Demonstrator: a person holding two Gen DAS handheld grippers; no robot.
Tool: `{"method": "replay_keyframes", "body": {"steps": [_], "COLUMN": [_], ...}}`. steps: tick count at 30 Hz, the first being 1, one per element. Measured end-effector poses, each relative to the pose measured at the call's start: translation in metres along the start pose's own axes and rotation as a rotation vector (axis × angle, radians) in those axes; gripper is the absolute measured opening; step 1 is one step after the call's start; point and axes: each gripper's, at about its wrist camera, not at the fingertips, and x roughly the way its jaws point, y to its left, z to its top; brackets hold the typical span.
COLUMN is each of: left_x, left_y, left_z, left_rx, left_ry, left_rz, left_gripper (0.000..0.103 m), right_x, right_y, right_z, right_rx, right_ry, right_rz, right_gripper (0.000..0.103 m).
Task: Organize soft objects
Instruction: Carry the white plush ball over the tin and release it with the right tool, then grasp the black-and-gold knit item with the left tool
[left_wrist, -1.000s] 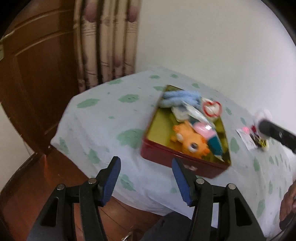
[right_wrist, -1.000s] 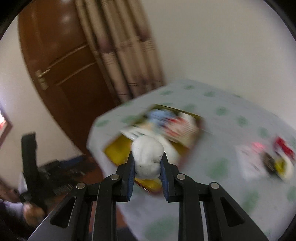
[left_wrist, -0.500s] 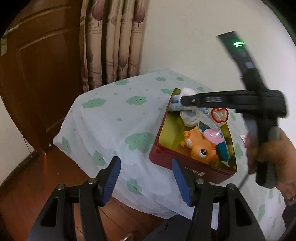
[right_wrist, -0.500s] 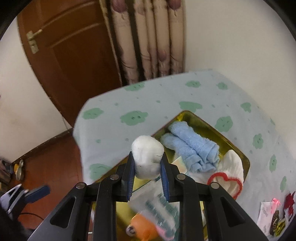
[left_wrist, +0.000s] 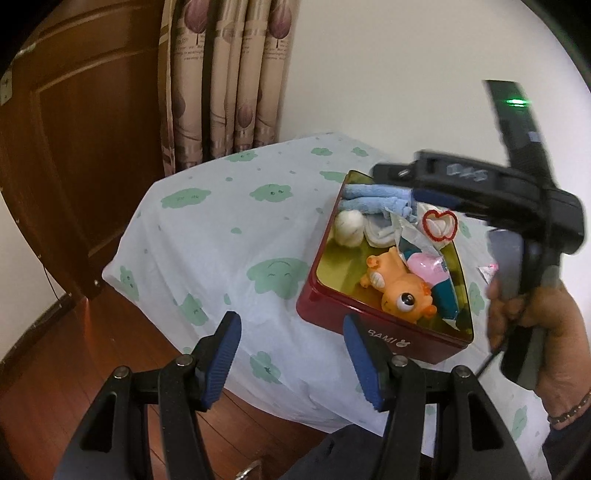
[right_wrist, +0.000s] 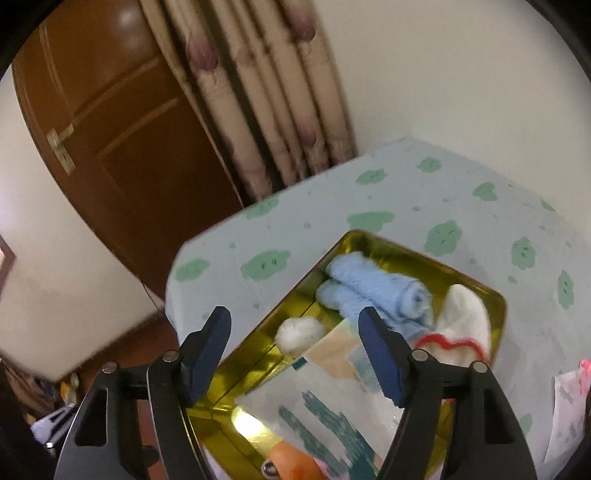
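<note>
Blue-padded fingers (right_wrist: 380, 354) of the right gripper (right_wrist: 295, 350) have just been opening and now stand wide with nothing between them, above the white ball (right_wrist: 300, 334) lying in the gold-lined red tin (left_wrist: 384, 334) beside rolled blue towels (right_wrist: 373, 291). Left gripper (left_wrist: 293, 356) hangs wide and empty, near the desk's (left_wrist: 221, 236) cloud-print edge.

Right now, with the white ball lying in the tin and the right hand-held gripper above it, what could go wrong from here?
1. The tin sits near the table's front edge; a knock could tip it off.
2. The right hand-held gripper, its jaws just opened, hangs low over the white ball and blue towel; pulling back may snag them.
3. The ball could roll around on the tin's bare floor.
</note>
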Motion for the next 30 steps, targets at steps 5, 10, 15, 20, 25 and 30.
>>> {"method": "replay_keyframes", "body": {"steps": [5,10,15,20,25,30], "left_x": [-0.004,-0.007,-0.009,-0.007,-0.001,-0.001], "left_y": [-0.008,-0.022,-0.042,-0.075,-0.116,-0.158], "left_z": [-0.002,-0.008,-0.017,-0.034,-0.059,-0.073], "left_rx": [0.038,0.085,0.157,0.291,0.447,0.585], "left_ry": [-0.018,-0.012,-0.019,-0.008,0.035,0.044], "left_rz": [-0.003,-0.014,-0.014,-0.029,-0.101,-0.215], "left_gripper": [0.059,0.059,0.059,0.059,0.059,0.059], "right_x": [-0.072,-0.128,-0.189,-0.237,-0.256,-0.252], "right_y": [-0.030,-0.084,-0.174,-0.241,-0.274,-0.277], "right_z": [-0.052,-0.142,-0.218,-0.260,-0.274,-0.278], "right_rx": [0.076,0.090,0.249,0.396,0.558,0.558], "right_ry": [-0.174,-0.134,-0.013,0.047,0.022,0.039], "right_rz": [-0.169,-0.518,-0.788,-0.918,-0.835,-0.813], "right_gripper": [0.082,0.091,0.091,0.095,0.101,0.103]}}
